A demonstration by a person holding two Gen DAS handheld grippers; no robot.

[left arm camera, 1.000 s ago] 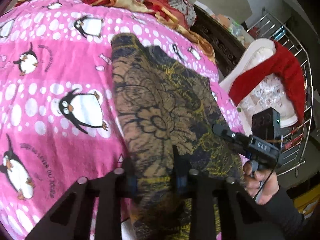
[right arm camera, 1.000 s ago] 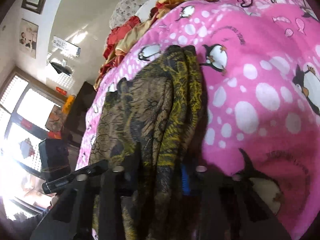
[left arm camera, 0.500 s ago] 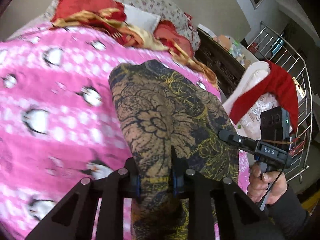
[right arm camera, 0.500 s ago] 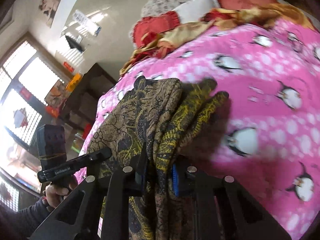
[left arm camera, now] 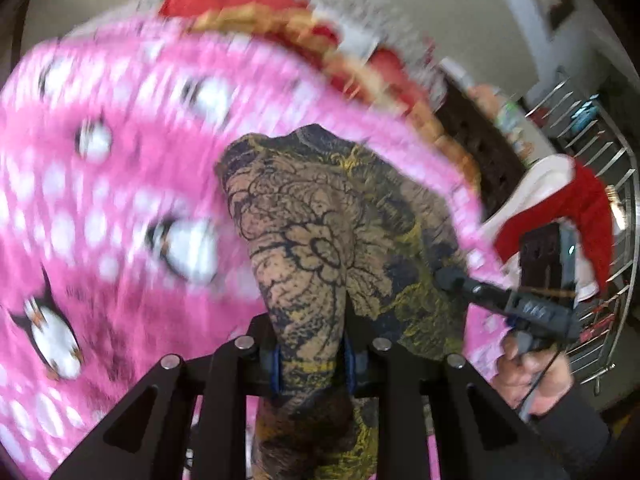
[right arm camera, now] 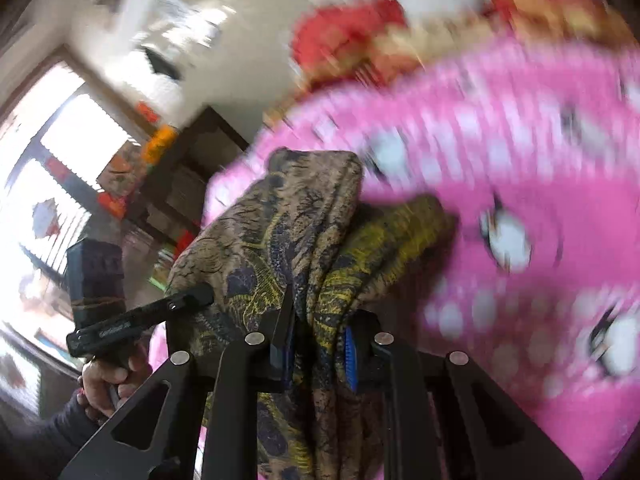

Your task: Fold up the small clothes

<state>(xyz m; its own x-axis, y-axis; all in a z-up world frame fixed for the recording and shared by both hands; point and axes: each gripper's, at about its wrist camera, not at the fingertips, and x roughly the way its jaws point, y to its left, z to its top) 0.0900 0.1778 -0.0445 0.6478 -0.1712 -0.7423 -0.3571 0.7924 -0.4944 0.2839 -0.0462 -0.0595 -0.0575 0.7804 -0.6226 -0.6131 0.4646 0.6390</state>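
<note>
A brown, yellow and dark blue flower-patterned garment hangs lifted over the pink penguin blanket. My left gripper is shut on one part of its near edge. My right gripper is shut on a bunched part of the same garment. In the left wrist view the right gripper shows at the garment's right edge. In the right wrist view the left gripper shows at its left edge. The background is motion-blurred in both views.
Red and gold bedding is piled at the far end of the bed. A dark wooden cabinet stands beside the bed. A metal rack with a red and white item stands at the right. A bright window is on the left.
Both grippers have risen and pulled the garment up off the blanket. Its far end has left the bed and now hangs closer to the cameras, more bunched.
</note>
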